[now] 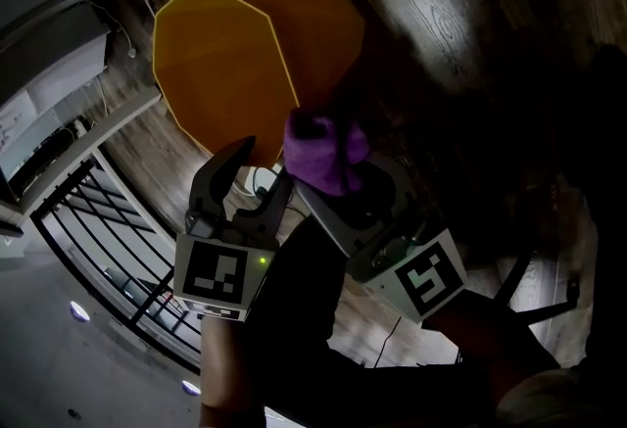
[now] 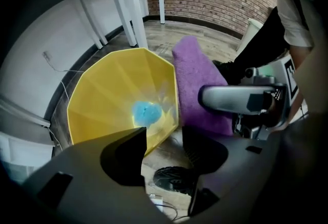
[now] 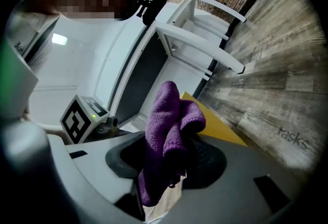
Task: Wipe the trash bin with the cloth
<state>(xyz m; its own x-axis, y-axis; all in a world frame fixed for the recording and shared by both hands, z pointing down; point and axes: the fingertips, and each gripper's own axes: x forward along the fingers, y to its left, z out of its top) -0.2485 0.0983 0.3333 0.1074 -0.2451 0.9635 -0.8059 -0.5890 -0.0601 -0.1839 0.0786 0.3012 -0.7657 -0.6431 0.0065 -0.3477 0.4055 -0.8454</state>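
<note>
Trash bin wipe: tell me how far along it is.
Done: the purple cloth is picked up and clamped in the right tool. In hand: the cloth is held up beside the rim of the yellow trash bin; contact cannot be told. The left tool stands open and empty near that rim. Left: the wiping itself; no wiped area shows, and a blue patch sits at the bin's bottom.
</note>
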